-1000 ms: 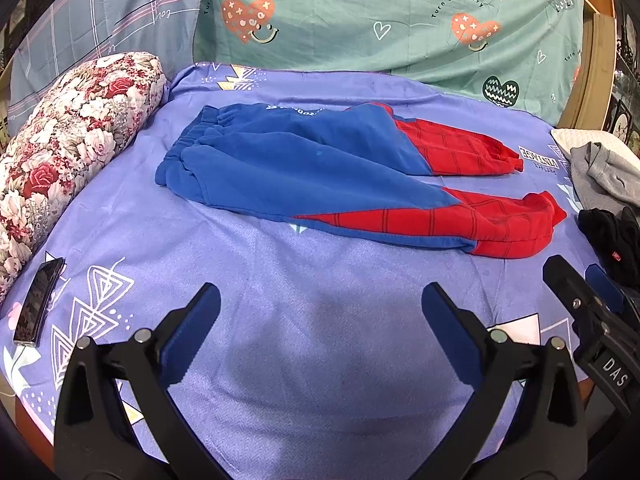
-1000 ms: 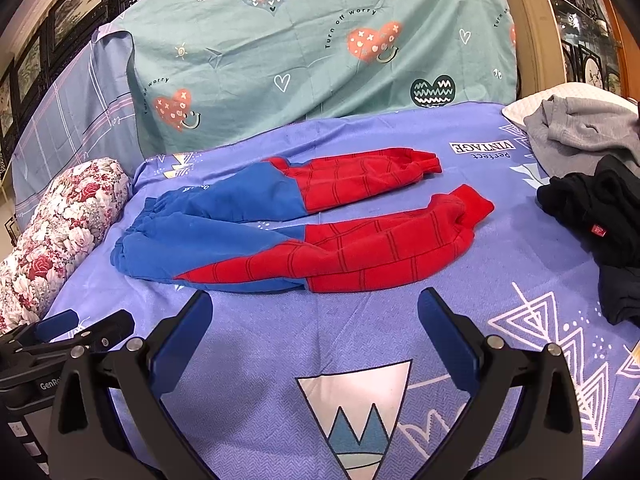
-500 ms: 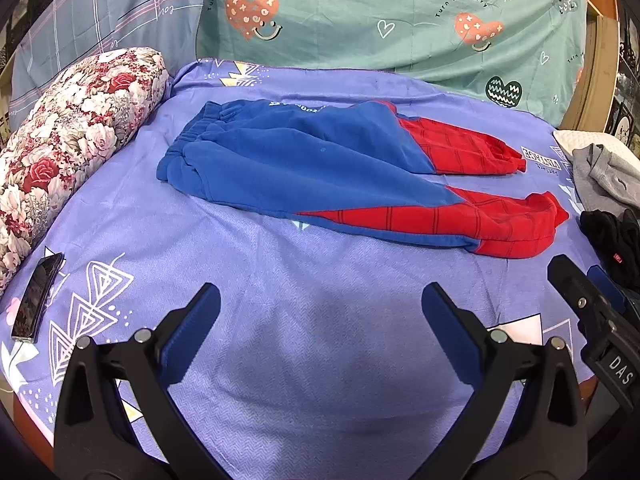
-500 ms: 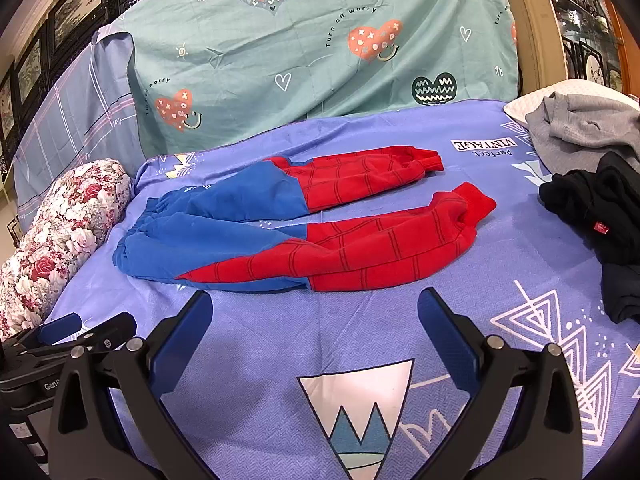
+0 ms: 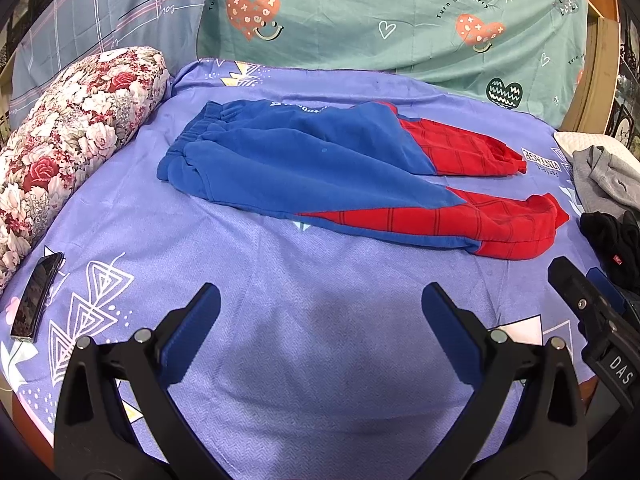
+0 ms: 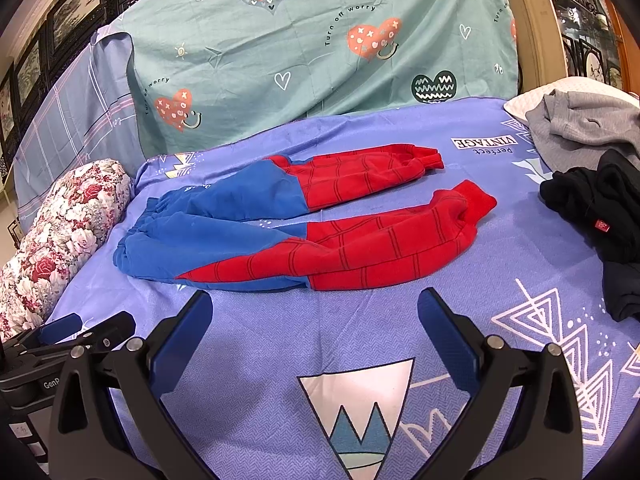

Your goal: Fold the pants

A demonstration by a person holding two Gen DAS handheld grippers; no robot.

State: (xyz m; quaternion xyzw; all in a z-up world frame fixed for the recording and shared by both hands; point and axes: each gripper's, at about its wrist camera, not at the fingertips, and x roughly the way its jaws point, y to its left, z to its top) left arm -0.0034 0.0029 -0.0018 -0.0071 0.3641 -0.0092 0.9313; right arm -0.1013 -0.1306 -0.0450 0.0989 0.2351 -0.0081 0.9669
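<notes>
Blue and red pants (image 5: 320, 168) (image 6: 288, 224) lie flat and spread on the purple bed sheet (image 5: 280, 320), waistband to the left, both red leg ends to the right. My left gripper (image 5: 320, 304) hovers open over bare sheet, short of the pants' near edge. My right gripper (image 6: 314, 304) is open too, just in front of the near red leg. Nothing sits between either pair of fingers. Each gripper shows at the edge of the other's view: the right gripper (image 5: 592, 320) and the left gripper (image 6: 72, 336).
A floral bolster pillow (image 5: 68, 148) lines the left side. A phone (image 5: 36, 296) lies on the sheet near the left. Grey clothing (image 6: 584, 128) and black clothing (image 6: 600, 204) are piled at the right. A green heart-print sheet (image 6: 320, 48) hangs behind.
Both views have crept slightly; the pants sit a touch lower in the left wrist view. Both grippers stay open and empty.
</notes>
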